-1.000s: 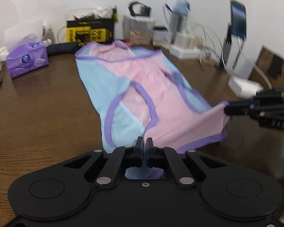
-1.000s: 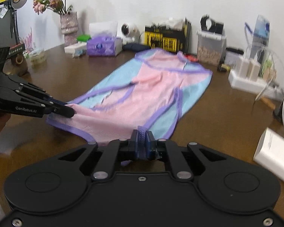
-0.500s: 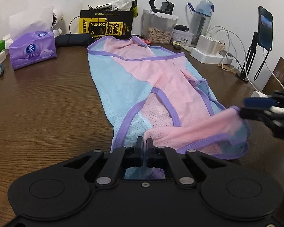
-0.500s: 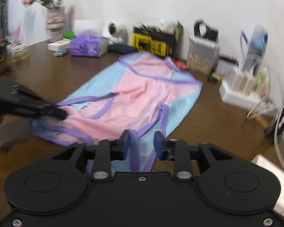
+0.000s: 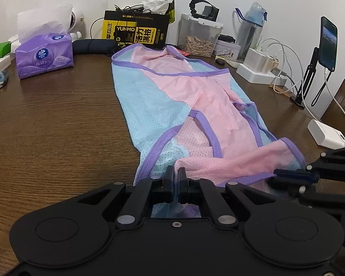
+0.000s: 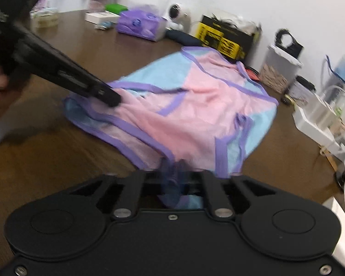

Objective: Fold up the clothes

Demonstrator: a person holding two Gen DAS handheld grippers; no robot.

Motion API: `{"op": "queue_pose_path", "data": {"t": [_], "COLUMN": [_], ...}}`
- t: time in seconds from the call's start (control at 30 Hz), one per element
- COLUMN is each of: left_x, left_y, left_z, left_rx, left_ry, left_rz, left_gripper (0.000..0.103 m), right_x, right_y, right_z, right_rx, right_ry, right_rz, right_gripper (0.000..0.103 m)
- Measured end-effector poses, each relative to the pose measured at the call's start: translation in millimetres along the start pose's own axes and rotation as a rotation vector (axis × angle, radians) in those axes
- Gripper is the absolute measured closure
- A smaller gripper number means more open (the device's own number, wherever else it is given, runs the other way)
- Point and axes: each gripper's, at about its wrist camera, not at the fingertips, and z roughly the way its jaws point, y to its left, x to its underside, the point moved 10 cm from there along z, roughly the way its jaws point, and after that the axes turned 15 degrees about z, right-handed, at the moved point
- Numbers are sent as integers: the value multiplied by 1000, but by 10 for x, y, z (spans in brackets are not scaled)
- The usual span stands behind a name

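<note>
You've got the left gripper (image 5: 176, 179) clamped on the near edge of the pink-and-blue garment (image 5: 195, 105) lying on the table (image 5: 57, 119). The right gripper (image 6: 174, 172) just re-pinched its own corner. Looks like fold setup; next, lift both corners evenly.

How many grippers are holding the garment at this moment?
2. The left gripper is shut on the garment's near hem, toward its left side. The right gripper is shut on the same hem at the right corner. None looks hidden.
</note>
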Motion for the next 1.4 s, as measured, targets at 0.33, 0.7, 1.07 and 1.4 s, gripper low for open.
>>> {"op": "queue_pose_path", "data": {"t": [0.33, 0.7, 1.07, 1.4], "left_x": [266, 789, 159, 34], "left_y": [-471, -892, -545, -430], "left_z": [-745, -1131, -939, -203], "left_rx": [-26, 69, -87, -53], "left_ry": [-98, -70, -143, -64], "left_rz": [-7, 20, 115, 149], "left_gripper": [100, 97, 53, 53], "right_x": [101, 702, 266, 13], "right_y": [51, 103, -377, -735], "right_z": [-952, -1309, -1307, -485], "right_rx": [-66, -113, -45, -105], "right_ry": [-129, -22, -175, -156], "right_rz": [62, 149, 278, 439], "right_gripper": [99, 93, 49, 50]}}
